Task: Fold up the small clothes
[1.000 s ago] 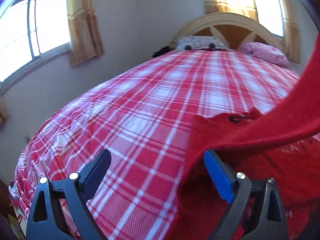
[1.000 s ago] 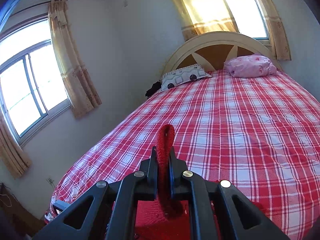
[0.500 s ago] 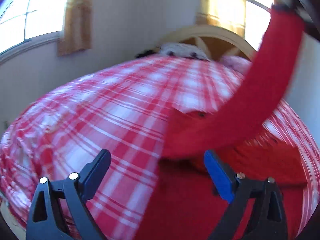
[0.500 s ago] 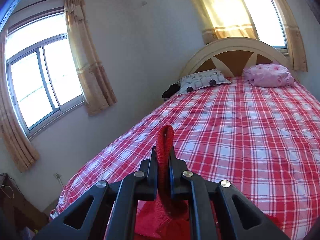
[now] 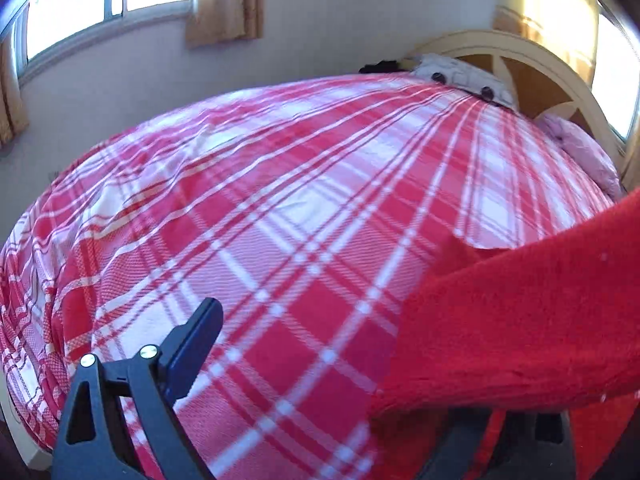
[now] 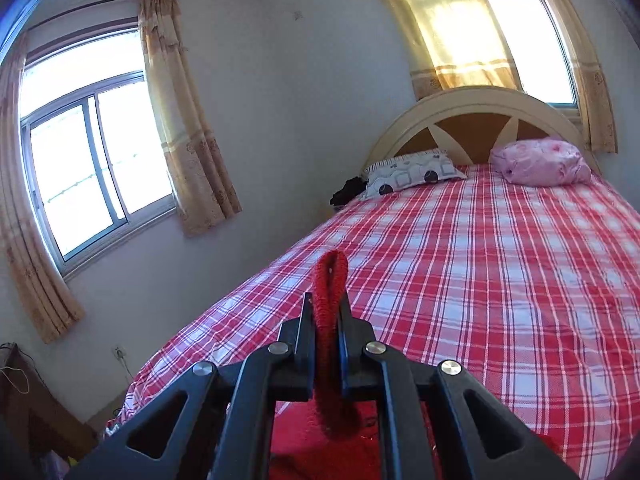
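Note:
A red knitted garment lies at the near right of the bed, and one part of it stretches up and off to the right. It covers the right finger of my left gripper, whose left finger stands wide apart over the bedsheet; the gripper is open and holds nothing. My right gripper is shut on a fold of the red garment and holds it up above the bed, with more red cloth hanging below it.
The bed has a red and white plaid sheet, a patterned pillow, a pink pillow and a curved headboard. A wall with curtained windows runs along the left side.
My left gripper has swung left and dropped closer to the sheet, so the red garment now hides its right finger. My right gripper has kept its grip and risen, turning slightly left.

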The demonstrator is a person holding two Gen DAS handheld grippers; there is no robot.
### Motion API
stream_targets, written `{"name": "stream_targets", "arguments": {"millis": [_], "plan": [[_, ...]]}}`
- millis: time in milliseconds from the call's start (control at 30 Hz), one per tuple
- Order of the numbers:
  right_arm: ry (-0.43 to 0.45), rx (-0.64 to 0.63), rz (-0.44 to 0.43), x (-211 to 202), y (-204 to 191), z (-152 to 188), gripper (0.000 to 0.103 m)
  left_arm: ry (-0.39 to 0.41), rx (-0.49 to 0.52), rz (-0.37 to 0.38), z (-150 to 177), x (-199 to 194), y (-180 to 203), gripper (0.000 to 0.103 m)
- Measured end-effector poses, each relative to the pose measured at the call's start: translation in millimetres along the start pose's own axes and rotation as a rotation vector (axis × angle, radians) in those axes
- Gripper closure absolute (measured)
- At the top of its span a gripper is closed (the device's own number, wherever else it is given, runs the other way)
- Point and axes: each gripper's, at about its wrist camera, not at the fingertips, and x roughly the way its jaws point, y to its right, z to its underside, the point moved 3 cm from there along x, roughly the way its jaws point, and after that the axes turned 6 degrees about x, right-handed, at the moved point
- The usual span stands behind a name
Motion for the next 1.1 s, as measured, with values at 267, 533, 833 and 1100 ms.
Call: {"name": "stream_targets", "arguments": {"millis": [267,533,833,1100], "plan": [[-0.037,0.008,0.046,4,27,19,0.095,-0.033,-0.020,0.110,19,-17,-12,0.007],[-0.125,0.020,0.169,-38,119,77,0.095,0.071,0.142,0.298,58,-83,0,0.007],[-0.368,0.215,0.315,-23,235,208,0.094,0.082,0.150,0.308,22,-78,9,0.007],[-0.213,0.205,0.403,-59,226,178,0.049,0.028,0.230,0.204,16,-42,14,0.007]]}}
